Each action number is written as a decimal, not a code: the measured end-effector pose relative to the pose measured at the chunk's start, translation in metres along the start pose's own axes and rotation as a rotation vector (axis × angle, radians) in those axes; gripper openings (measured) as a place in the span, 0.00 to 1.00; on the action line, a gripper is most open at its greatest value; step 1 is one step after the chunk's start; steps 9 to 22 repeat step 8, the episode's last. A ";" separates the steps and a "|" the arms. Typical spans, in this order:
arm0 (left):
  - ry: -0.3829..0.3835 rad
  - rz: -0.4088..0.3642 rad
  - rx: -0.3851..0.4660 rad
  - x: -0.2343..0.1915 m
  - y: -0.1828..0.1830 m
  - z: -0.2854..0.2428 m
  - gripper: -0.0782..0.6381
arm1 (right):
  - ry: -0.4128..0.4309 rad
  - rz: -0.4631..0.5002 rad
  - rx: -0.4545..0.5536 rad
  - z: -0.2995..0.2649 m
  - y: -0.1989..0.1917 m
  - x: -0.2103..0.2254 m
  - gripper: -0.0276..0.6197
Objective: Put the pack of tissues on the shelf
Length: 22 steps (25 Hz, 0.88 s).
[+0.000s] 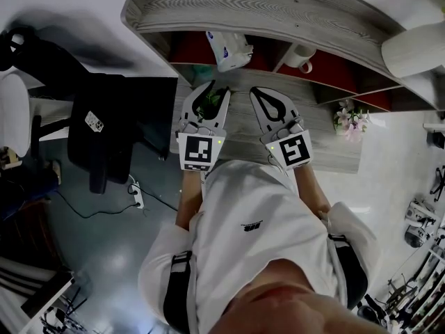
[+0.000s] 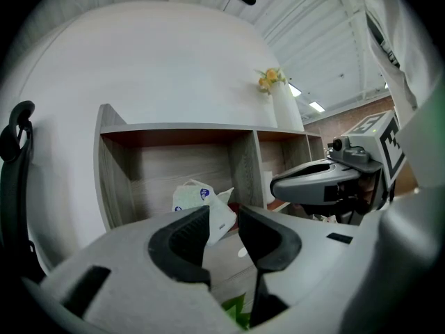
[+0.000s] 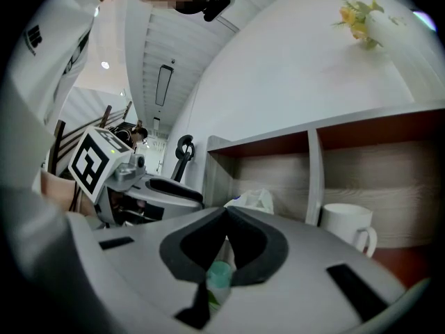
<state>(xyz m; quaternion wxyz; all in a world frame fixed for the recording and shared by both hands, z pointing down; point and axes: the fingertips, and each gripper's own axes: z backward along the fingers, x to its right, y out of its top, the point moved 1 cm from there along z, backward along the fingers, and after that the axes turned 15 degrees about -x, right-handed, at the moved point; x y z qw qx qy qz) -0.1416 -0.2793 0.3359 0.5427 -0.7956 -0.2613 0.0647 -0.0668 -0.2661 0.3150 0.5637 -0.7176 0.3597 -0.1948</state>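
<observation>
The pack of tissues (image 1: 228, 49) is a white plastic wrap with blue print. It lies in the left compartment of the wooden shelf (image 1: 278, 9), leaning a little. My left gripper (image 1: 213, 89) is just in front of it with its jaws apart and nothing between them; in the left gripper view the pack (image 2: 191, 195) shows beyond the gap of the gripper (image 2: 224, 214). My right gripper (image 1: 256, 92) hovers beside it over the desk, and its jaw tips meet (image 3: 226, 213) with nothing held. The pack (image 3: 254, 200) sits behind them.
A white mug (image 1: 300, 56) stands in the compartment right of the tissues. Pink flowers (image 1: 350, 120) are on the desk's right end, and a white vase (image 1: 410, 47) is on the shelf top. A small green thing (image 1: 208, 104) sits under the left jaws. A black chair (image 1: 104, 131) stands left of the desk.
</observation>
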 end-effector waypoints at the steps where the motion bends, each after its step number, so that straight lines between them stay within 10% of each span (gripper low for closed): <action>1: 0.000 0.000 0.000 0.000 0.000 0.000 0.30 | 0.000 0.000 -0.002 0.000 0.000 0.000 0.08; 22: 0.000 0.003 -0.001 0.001 -0.001 0.001 0.30 | -0.004 -0.008 0.000 0.001 -0.002 0.001 0.08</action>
